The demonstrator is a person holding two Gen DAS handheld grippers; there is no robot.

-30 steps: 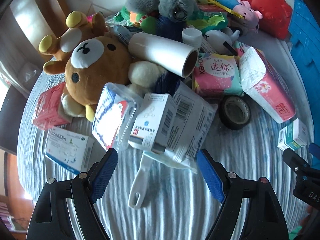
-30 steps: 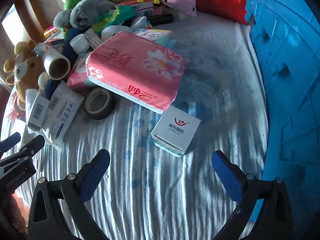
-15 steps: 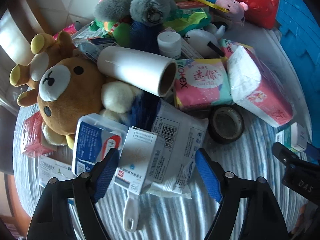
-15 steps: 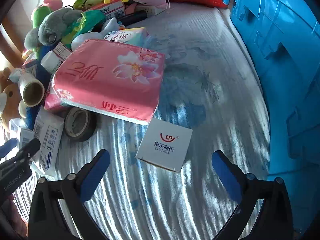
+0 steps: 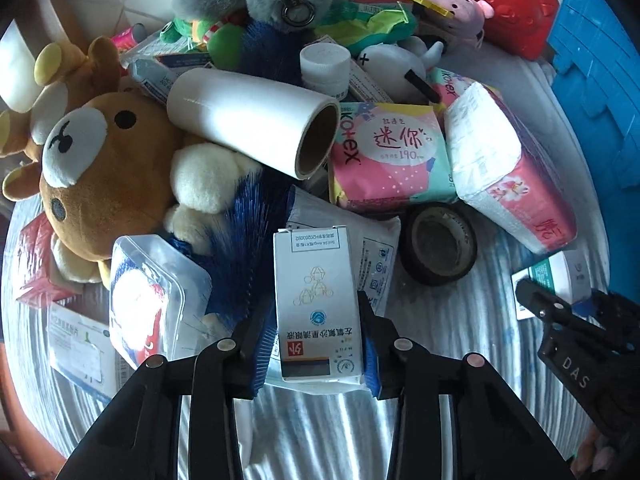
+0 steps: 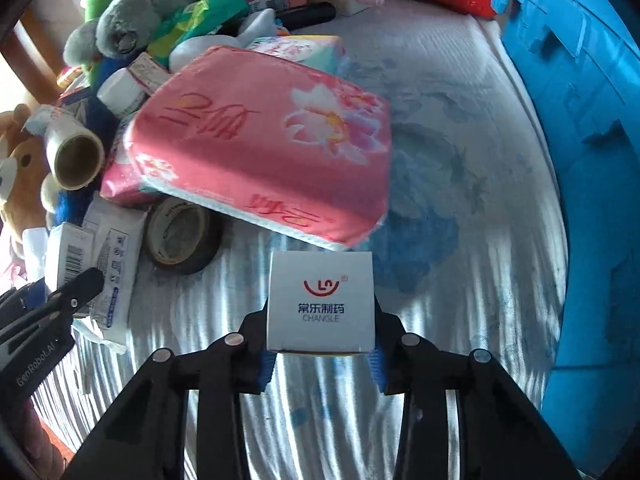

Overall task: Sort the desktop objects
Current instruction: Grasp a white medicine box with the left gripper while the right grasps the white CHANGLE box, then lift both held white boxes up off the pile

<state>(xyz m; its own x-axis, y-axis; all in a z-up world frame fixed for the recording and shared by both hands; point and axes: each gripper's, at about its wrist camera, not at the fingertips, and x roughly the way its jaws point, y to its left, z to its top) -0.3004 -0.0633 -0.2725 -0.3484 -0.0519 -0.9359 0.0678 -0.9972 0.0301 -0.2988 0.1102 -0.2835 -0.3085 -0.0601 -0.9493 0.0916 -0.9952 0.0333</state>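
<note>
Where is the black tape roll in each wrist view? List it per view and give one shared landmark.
Left wrist view: the black tape roll lies right of centre, below the Kotex pack.
Right wrist view: it lies left of centre, partly under the pink tissue pack.
Shared landmark: the pink tissue pack, beside the roll in both.

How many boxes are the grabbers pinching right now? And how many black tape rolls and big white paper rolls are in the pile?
Pinched boxes: 2, the tall white box in the left gripper and the CHANGLE box in the right gripper
Black tape rolls: 1
White paper rolls: 1
Total: 4
</note>
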